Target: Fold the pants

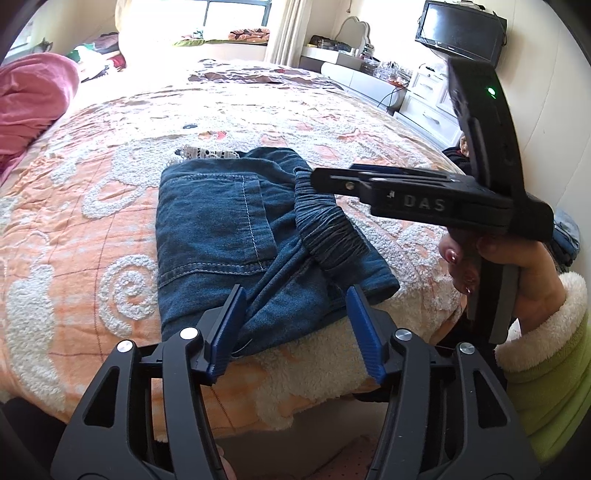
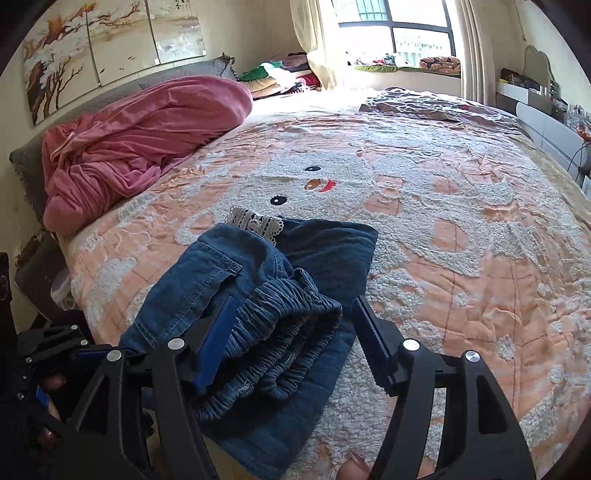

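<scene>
The dark blue denim pants (image 1: 221, 236) lie folded into a small bundle on the bed, with the elastic waistband (image 1: 328, 229) on top and a strip of white lace (image 1: 207, 153) showing at the far edge. My left gripper (image 1: 295, 295) is open at the bundle's near edge, its fingers astride the fabric. My right gripper (image 2: 291, 310) is open just over the waistband (image 2: 280, 321) of the pants (image 2: 325, 254). It also shows from the side in the left wrist view (image 1: 332, 177), held in a hand.
The bed has an orange and white quilt (image 2: 443, 229). A pink blanket (image 2: 140, 140) is heaped at the headboard side. A dresser (image 1: 369, 74) and a wall TV (image 1: 461, 29) stand beyond the bed. Piled clothes (image 2: 291, 74) sit by the window.
</scene>
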